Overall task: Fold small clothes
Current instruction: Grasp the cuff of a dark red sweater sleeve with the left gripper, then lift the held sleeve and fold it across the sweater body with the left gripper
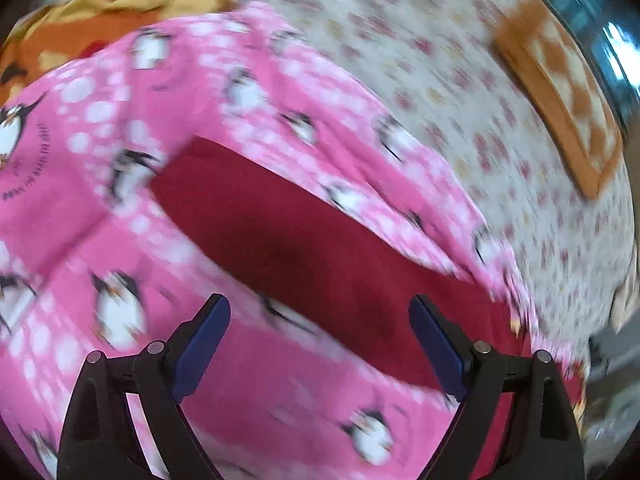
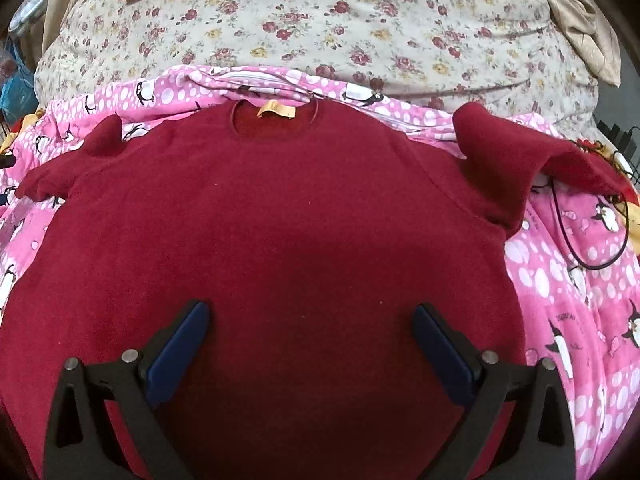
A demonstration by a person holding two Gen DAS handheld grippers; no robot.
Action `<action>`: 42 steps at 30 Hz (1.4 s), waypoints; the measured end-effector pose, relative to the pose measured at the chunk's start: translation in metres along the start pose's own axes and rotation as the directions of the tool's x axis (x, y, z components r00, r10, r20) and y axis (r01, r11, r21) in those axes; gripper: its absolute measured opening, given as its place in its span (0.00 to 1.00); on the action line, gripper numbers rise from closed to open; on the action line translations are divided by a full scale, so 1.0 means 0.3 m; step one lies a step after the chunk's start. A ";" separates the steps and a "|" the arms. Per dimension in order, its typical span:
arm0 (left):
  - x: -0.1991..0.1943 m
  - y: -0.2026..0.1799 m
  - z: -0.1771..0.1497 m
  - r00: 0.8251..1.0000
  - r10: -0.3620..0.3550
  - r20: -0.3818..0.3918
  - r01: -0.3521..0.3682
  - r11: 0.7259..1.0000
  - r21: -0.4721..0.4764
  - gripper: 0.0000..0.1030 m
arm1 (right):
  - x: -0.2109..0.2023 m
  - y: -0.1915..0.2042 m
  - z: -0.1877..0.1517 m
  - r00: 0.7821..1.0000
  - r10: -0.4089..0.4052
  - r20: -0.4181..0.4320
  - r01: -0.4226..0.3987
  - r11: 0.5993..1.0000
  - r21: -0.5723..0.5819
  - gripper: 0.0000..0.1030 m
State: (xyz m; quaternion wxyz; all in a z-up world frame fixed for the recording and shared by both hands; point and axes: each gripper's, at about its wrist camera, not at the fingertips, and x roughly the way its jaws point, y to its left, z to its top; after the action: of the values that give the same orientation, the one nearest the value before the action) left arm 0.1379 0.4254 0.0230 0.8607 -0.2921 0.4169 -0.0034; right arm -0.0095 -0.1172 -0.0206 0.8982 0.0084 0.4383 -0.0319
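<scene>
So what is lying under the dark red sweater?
The red sweater lies flat on a pink penguin blanket, which shows around its edges. What is below the sweater's middle is covered and cannot be seen.

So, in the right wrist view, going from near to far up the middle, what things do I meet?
right gripper, open → dark red sweater → its yellow neck label → pink penguin blanket → floral bedsheet

One red sweater (image 2: 260,216), one pink penguin blanket (image 2: 580,280), one floral sheet (image 2: 360,28), one orange cushion (image 1: 560,92).
</scene>
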 end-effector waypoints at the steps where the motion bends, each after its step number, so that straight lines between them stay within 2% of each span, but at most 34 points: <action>1: 0.005 0.057 0.030 1.000 -0.002 0.015 0.002 0.999 -0.038 0.73 | 0.002 0.000 0.002 1.000 -0.001 0.000 0.001 1.000 -0.001 1.00; 3: 0.025 0.134 0.076 1.000 -0.008 0.019 0.010 0.996 -0.087 0.72 | 0.002 0.001 0.002 1.000 -0.005 -0.001 0.005 1.000 -0.003 1.00; 5: 0.062 0.207 0.106 1.000 -0.006 0.007 0.006 0.990 -0.143 0.64 | 0.003 0.003 0.004 1.000 -0.008 -0.001 0.008 1.000 -0.005 1.00; 6: 0.078 0.237 0.114 1.000 -0.003 0.006 0.004 0.986 -0.169 0.57 | 0.005 0.004 0.005 1.000 -0.009 -0.002 0.009 1.000 -0.005 1.00; 9: 0.116 0.295 0.127 0.999 -0.023 0.031 0.029 0.976 -0.215 0.56 | 0.007 0.005 0.007 1.000 -0.011 -0.003 0.011 1.000 -0.006 1.00; 12: 0.141 0.273 0.156 0.999 0.006 0.054 0.003 0.987 -0.159 0.55 | 0.013 0.005 0.013 1.000 -0.011 -0.004 0.011 1.000 -0.006 1.00; 14: 0.159 0.249 0.181 0.997 0.051 0.058 -0.043 0.992 -0.121 0.50 | 0.013 0.006 0.013 1.000 -0.011 -0.004 0.011 1.000 -0.005 1.00; 15: 0.167 0.243 0.193 0.996 0.066 0.061 -0.059 0.992 -0.111 0.45 | 0.015 0.006 0.014 1.000 -0.010 -0.004 0.010 1.000 -0.004 1.00; 18: 0.179 0.229 0.193 0.986 0.158 0.052 -0.154 0.985 -0.083 0.00 | 0.015 0.006 0.014 1.000 -0.010 -0.005 0.010 1.000 -0.004 1.00; 21: 0.147 0.175 0.173 0.968 0.232 0.094 -0.231 0.973 -0.016 0.00 | 0.014 0.006 0.014 1.000 -0.011 -0.005 0.011 1.000 -0.004 1.00; 23: 0.084 0.080 0.161 0.943 0.276 0.186 -0.292 0.954 0.062 0.00 | 0.010 0.008 0.015 1.000 -0.018 -0.005 0.018 1.000 -0.005 1.00; 24: 0.039 0.001 0.153 0.934 0.261 0.244 -0.295 0.949 0.115 0.00 | 0.006 0.006 0.017 1.000 -0.020 -0.005 0.020 1.000 -0.004 1.00; 26: -0.053 -0.179 0.114 0.935 0.150 0.320 -0.231 0.945 0.231 0.00 | -0.009 0.000 0.020 1.000 -0.026 0.001 0.026 1.000 0.010 1.00; 27: -0.087 -0.267 0.091 0.944 0.071 0.322 -0.168 0.944 0.284 0.00 | -0.024 -0.007 0.022 0.999 -0.031 0.010 0.031 0.999 0.026 1.00; 30: -0.151 -0.546 -0.024 0.954 -0.139 0.264 0.012 0.903 0.430 0.00 | -0.075 -0.039 0.028 0.998 -0.029 0.054 0.025 0.997 0.079 1.00; 33: -0.126 -0.778 -0.165 0.947 -0.283 0.151 0.176 0.851 0.495 0.00 | -0.136 -0.090 0.024 0.997 0.000 0.081 -0.011 0.990 0.143 1.00; 34: -0.098 -0.851 -0.218 0.944 -0.310 0.117 0.213 0.838 0.502 0.00 | -0.156 -0.112 0.016 0.997 0.020 0.081 -0.033 0.986 0.163 1.00; 36: -0.030 -0.978 -0.317 0.944 -0.322 0.073 0.239 0.818 0.523 0.00 | -0.185 -0.156 -0.006 0.996 0.050 0.073 -0.063 0.979 0.195 1.00; 39: 0.081 -1.126 -0.452 0.942 -0.335 -0.001 0.291 0.815 0.501 0.00 | -0.191 -0.209 -0.045 0.997 0.066 0.030 -0.071 0.968 0.240 1.00; 42: 0.172 -1.264 -0.609 0.936 -0.345 -0.066 0.330 0.801 0.499 0.00 | -0.204 -0.265 -0.079 0.993 0.115 0.012 -0.113 0.949 0.295 1.00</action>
State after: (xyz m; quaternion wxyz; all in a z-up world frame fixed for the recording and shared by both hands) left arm 0.1302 0.0069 0.0899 0.8981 -0.1272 0.3304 -0.2608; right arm -0.0708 -0.1924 0.0140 0.8860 0.1679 0.4299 -0.0449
